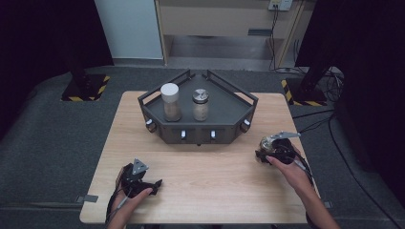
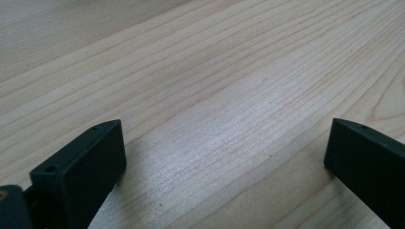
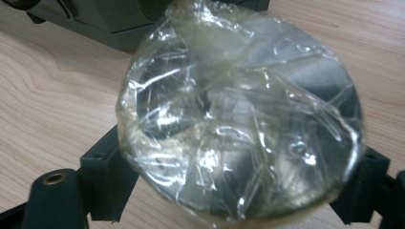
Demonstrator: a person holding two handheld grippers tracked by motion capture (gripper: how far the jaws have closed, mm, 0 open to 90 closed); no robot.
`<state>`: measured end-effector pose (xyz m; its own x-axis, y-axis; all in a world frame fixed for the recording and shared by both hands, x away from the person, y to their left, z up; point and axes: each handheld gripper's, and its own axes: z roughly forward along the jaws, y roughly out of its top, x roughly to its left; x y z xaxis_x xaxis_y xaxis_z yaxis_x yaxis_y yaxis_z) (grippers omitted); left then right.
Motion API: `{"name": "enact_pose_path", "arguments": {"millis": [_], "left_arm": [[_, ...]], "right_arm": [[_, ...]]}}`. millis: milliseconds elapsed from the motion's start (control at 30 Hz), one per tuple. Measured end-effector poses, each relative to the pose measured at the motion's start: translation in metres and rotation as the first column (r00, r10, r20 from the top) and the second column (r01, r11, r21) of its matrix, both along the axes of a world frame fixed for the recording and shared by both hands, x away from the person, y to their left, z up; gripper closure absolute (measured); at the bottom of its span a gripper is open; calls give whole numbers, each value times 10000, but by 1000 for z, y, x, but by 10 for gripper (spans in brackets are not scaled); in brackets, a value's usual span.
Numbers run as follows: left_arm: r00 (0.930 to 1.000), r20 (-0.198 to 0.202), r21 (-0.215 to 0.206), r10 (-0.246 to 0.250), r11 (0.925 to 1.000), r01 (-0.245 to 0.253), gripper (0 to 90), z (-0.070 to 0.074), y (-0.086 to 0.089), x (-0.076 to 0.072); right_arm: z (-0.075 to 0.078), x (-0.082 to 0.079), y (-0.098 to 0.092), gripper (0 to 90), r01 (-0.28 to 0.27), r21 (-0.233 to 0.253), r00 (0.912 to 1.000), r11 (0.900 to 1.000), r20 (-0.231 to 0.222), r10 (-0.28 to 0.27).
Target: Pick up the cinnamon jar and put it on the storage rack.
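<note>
A jar whose round top is wrapped in crinkled clear film (image 3: pixel 239 109) sits between the black fingers (image 3: pixel 105 176) of my right gripper (image 1: pixel 265 151), which is shut on it at the table's right side, just right of the tray's front corner. That same jar (image 1: pixel 264 143) pokes out toward the tray in the high view. My left gripper (image 1: pixel 153 183) rests low over the wood near the front left, open; its own view shows the left gripper (image 2: pixel 224 138) with jaws wide apart and bare wood between them.
A dark grey five-sided tray (image 1: pixel 224 112) with raised rails stands at the back middle of the wooden table (image 1: pixel 205 181). It holds a white-capped jar (image 1: pixel 170 101) and a metal-lidded jar (image 1: pixel 200 104), both upright. Grey carpet surrounds the table.
</note>
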<state>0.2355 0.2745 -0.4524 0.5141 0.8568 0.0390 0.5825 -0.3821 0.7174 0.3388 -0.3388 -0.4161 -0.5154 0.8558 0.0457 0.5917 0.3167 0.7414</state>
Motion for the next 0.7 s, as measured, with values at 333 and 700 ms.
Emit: {"name": "enact_pose_path", "arguments": {"millis": [333, 700], "left_arm": [[10000, 0, 3, -2, 10000, 2, 0, 0, 0, 0], [10000, -1, 1, -1, 10000, 1, 0, 0, 0, 0]], "right_arm": [[0, 2, 2, 298, 44, -98, 10000, 9999, -10, -44], [2, -1, 5, 311, 42, -257, 9999, 9997, 99, -39]]}}
